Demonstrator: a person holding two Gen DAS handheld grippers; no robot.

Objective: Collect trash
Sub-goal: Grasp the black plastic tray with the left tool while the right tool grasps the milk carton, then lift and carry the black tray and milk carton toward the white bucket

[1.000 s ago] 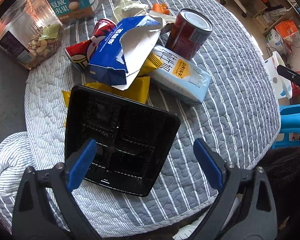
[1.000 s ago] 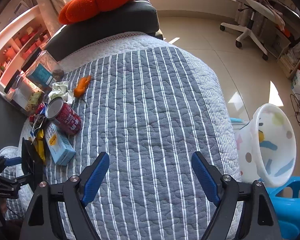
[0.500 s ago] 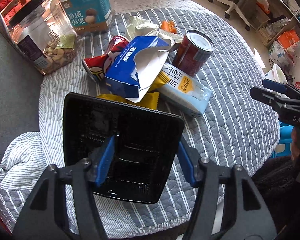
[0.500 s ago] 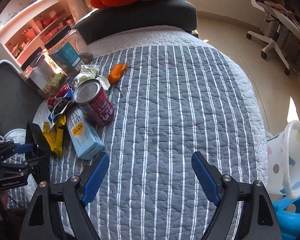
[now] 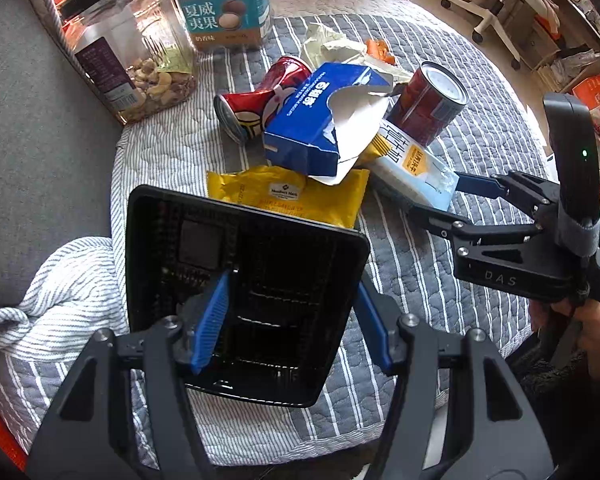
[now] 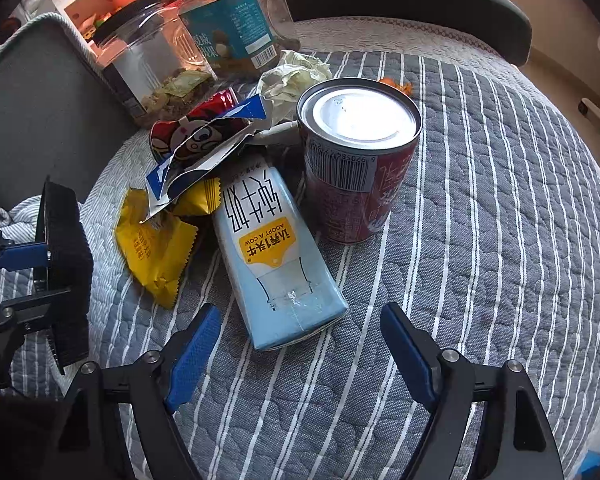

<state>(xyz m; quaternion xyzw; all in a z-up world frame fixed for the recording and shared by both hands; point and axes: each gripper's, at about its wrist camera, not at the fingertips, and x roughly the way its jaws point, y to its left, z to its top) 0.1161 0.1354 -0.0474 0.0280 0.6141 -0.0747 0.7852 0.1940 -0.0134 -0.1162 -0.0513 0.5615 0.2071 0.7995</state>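
My left claw (image 5: 291,320) was clamped on the near wall of the black plastic tray (image 5: 259,272), one blue pad inside it and the other outside on the right, so the tray sat tilted up off the striped quilt (image 5: 440,248) in the lower middle of the left wrist frame. My right claw (image 6: 295,348) had nothing in it: its jaws were closing, with the near end of the pale blue milk carton (image 6: 275,264) lying just ahead of and between the two blue pads (image 6: 191,356), neither pad touching it. The rest of the trash sat in a heap above the carton (mostly piled on itself): a yellow snack wrapper (image 6: 155,248) to the left of the carton, a torn blue-and-white box (image 6: 203,152) lying over the wrapper, a red cartoon can (image 6: 183,132) on its side behind the box, and a crumpled paper ball (image 6: 291,76) further up. A tall red tin (image 6: 356,160) stood upright just right of the carton, touching or nearly touching it. Two clear jars (image 5: 123,52) stood in the upper left of both frames, one holding nuts. In the left wrist view my right claw (image 5: 452,196) came in from the right edge, its tips at the carton's end.
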